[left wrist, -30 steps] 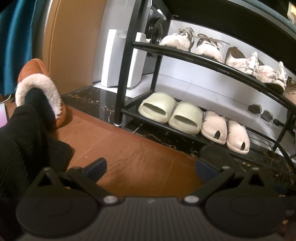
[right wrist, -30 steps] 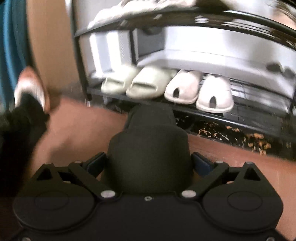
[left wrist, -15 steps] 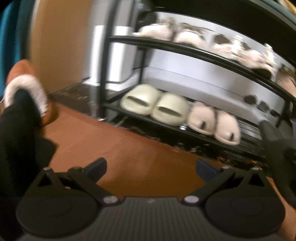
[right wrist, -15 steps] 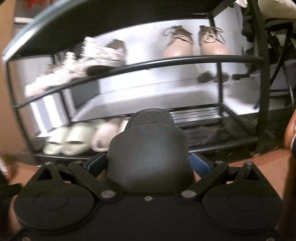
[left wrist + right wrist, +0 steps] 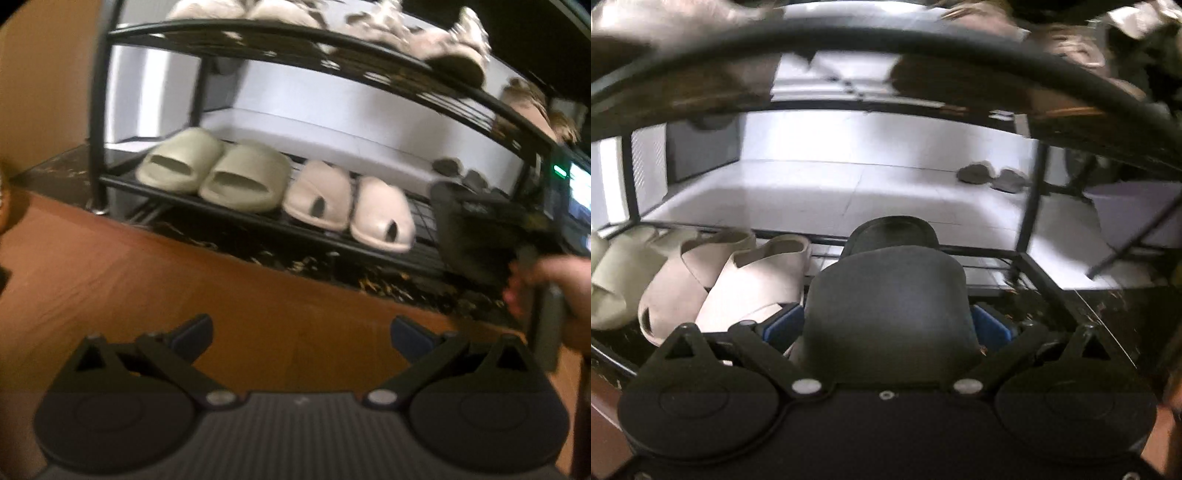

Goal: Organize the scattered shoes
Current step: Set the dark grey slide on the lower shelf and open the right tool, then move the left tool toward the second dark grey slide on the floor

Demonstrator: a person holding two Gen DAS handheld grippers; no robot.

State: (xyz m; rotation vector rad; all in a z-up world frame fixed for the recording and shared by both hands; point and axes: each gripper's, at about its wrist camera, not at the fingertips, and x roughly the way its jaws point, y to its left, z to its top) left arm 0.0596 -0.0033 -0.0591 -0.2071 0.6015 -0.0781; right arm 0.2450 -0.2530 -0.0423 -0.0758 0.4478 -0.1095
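The black slipper (image 5: 890, 310) sat pinched in my right claw (image 5: 888, 326), over the rack's (image 5: 1027, 258) bottom shelf, just right of the white slides (image 5: 753, 284). My left claw (image 5: 301, 332) hung spread and empty above the wooden floor (image 5: 221, 295).

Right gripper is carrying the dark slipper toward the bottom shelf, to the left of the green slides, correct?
Not quite. The right gripper holds the dark slipper at the bottom shelf, but right of the white slides, at the open end. The right wrist view shows it.
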